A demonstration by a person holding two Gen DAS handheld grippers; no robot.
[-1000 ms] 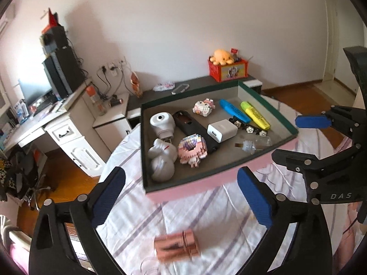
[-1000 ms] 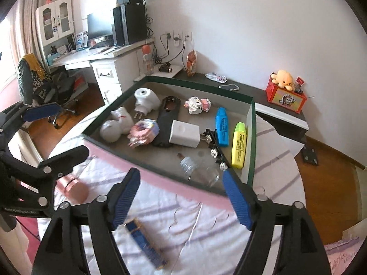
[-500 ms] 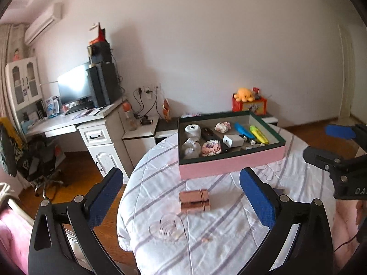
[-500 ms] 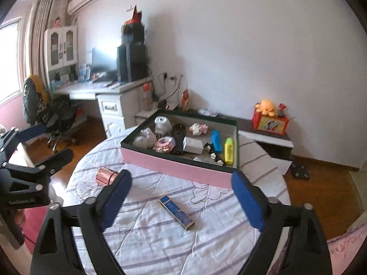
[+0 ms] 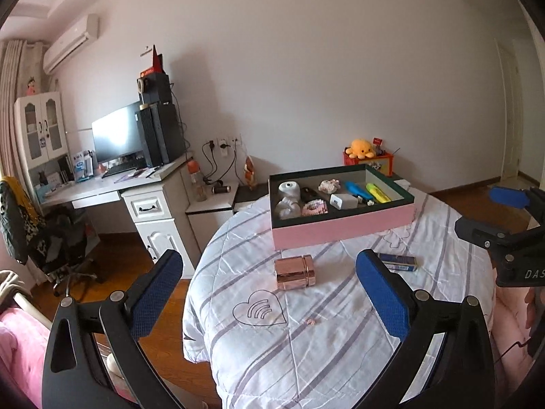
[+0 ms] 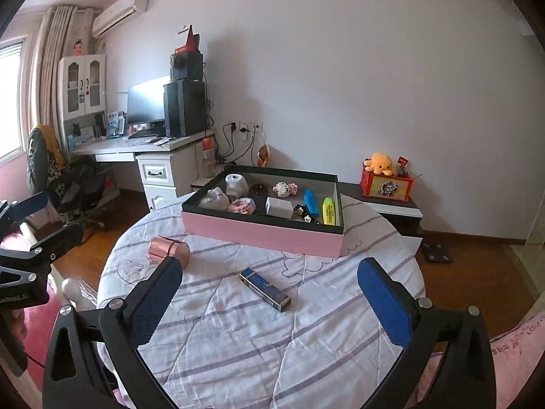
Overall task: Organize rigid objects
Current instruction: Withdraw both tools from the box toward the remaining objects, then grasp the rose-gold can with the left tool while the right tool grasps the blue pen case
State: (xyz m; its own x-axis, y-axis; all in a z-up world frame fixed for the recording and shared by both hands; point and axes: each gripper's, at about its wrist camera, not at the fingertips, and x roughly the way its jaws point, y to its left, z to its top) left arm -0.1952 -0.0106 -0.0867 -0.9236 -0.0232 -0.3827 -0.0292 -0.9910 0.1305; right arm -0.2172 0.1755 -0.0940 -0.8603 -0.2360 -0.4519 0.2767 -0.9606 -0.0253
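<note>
On striped round table: pink tray, rose-gold case; left gripper, right gripper both wide, empty.

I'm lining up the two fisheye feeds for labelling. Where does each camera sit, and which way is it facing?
Left wrist: sits on the left gripper, looks along its open fingers over the round table to the pink tray; the right gripper and a bit of hand show at the right edge.
Right wrist: sits on the right gripper, open, facing the same tray from further right; the left gripper shows at the left edge.
Shared: tray, rose-gold case, blue box, desk.
</note>
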